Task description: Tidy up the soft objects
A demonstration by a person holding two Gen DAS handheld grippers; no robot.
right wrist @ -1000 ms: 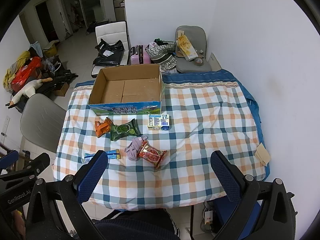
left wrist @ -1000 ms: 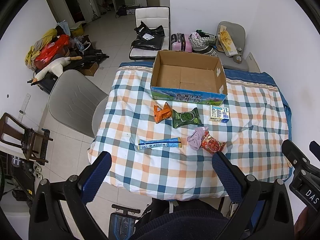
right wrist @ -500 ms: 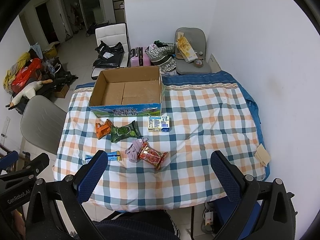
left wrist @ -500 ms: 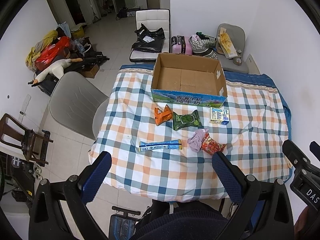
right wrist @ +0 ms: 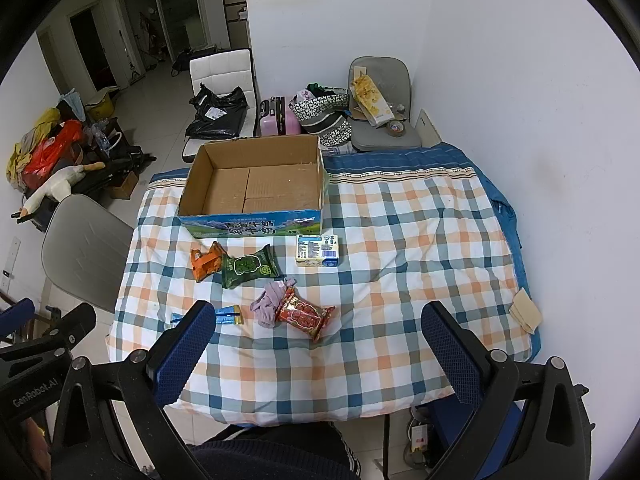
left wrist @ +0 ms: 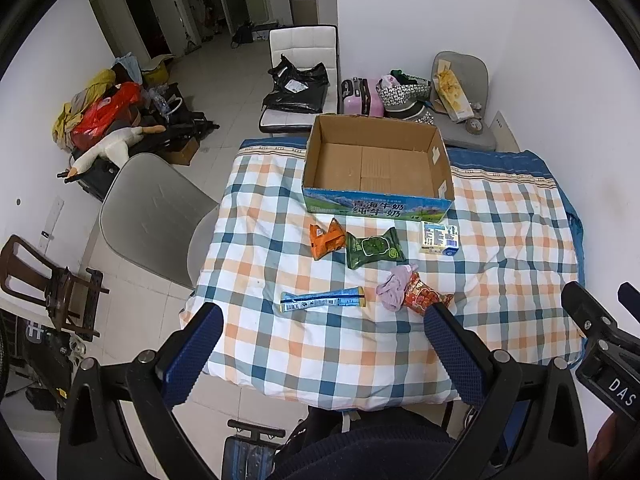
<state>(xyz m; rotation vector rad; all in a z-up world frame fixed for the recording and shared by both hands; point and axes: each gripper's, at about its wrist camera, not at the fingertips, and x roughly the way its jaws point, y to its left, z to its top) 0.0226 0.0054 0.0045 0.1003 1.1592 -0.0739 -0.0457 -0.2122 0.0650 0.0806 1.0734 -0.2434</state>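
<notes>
An open, empty cardboard box (left wrist: 378, 168) (right wrist: 256, 184) stands at the far side of the checked table. In front of it lie an orange packet (left wrist: 326, 238) (right wrist: 205, 261), a green packet (left wrist: 374, 247) (right wrist: 249, 267), a white-blue pack (left wrist: 439, 238) (right wrist: 318, 251), a pink cloth (left wrist: 394, 290) (right wrist: 270, 304), a red snack bag (left wrist: 424, 296) (right wrist: 304, 314) and a blue tube (left wrist: 322, 300) (right wrist: 228, 315). My left gripper (left wrist: 322, 348) and right gripper (right wrist: 316, 346) are open and empty, held high above the table's near edge.
The checked cloth (left wrist: 520, 240) covers the table. A grey chair (left wrist: 148, 208) stands at its left. A beige item (right wrist: 526, 314) lies at the right edge by the wall. Chairs with bags (left wrist: 298, 88) and a pink suitcase (left wrist: 362, 98) stand behind the table.
Both grippers have drawn back and risen slightly, so the table looks a bit smaller and farther. Nothing on the table has moved.
</notes>
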